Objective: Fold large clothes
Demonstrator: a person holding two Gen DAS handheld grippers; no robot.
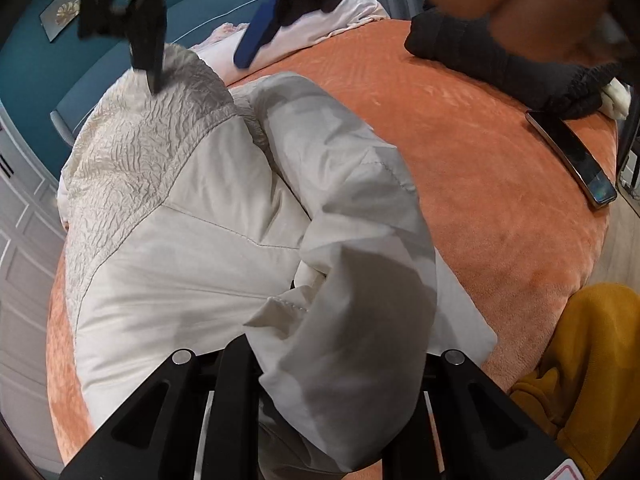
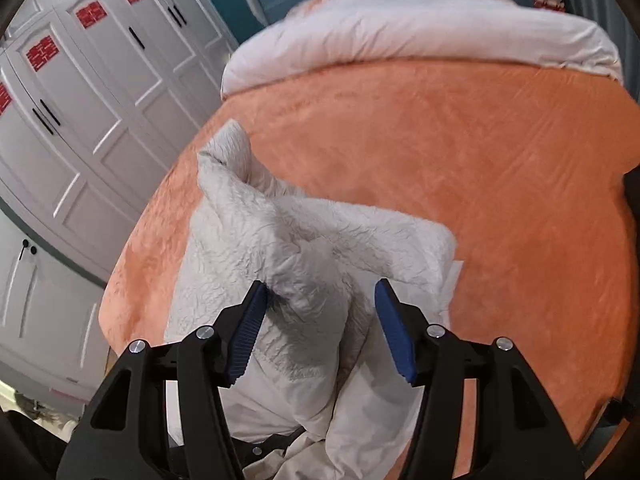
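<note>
Lying across the orange bedspread [image 2: 480, 152] at its nine o'clock side, the cream jacket [image 1: 192, 240] has its sleeve [image 1: 360, 280] pinched in your left gripper [image 1: 332, 412], while your right gripper [image 2: 320, 332] gapes over crinkled fabric.

Lighting: soft, even indoor, moderately bright. Shadows: grey, diffuse patches on the cream padded jacket [image 1: 224, 248]. Glare: faint sheen on the black glossy phone [image 1: 576, 160]. Blur: white panelled wardrobe doors [image 2: 80, 120] smeared. Distortion: strong fisheye bending, dark vignetted corners.
</note>
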